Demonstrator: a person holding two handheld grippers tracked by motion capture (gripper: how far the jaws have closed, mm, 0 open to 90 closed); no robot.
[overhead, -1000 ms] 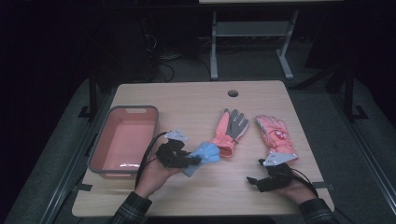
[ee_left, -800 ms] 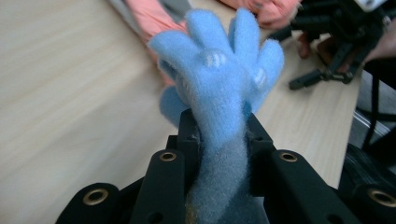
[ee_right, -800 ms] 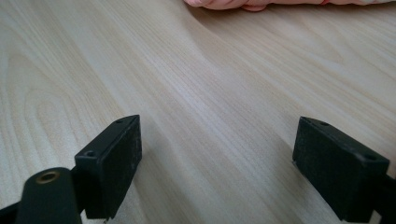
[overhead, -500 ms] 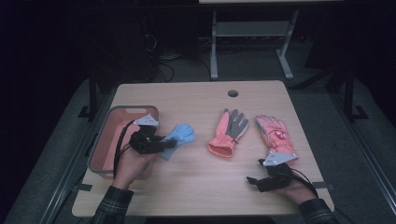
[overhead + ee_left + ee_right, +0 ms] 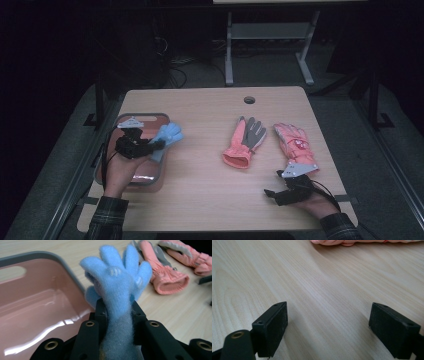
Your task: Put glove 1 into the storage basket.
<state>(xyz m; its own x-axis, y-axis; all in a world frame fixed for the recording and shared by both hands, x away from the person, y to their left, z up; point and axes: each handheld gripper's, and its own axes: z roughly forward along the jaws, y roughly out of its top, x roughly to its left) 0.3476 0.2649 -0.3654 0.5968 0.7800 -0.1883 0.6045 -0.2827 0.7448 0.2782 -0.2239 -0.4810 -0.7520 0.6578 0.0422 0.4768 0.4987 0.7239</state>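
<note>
My left gripper (image 5: 150, 146) is shut on a fluffy light-blue glove (image 5: 166, 137), held in the air over the right rim of the pink tray (image 5: 131, 119). In the left gripper view the jaws pinch the blue glove (image 5: 117, 290) at its grey cuff, with the fingers pointing up and the tray (image 5: 37, 302) to the left below. Two salmon-pink gloves lie on the table: one with a grey palm (image 5: 245, 140) and one further right (image 5: 295, 142). My right gripper (image 5: 272, 194) rests open on the table near the front edge, with bare wood (image 5: 327, 302) between its jaws.
The wooden table (image 5: 210, 200) has a round cable hole (image 5: 249, 99) at the back. The pink tray's grey rim sits at the table's left edge. A metal desk frame (image 5: 270, 45) stands on the floor behind.
My left gripper has carried the blue glove leftward and slightly up, from the table's middle to over the tray's right rim. The right gripper has stayed still.
</note>
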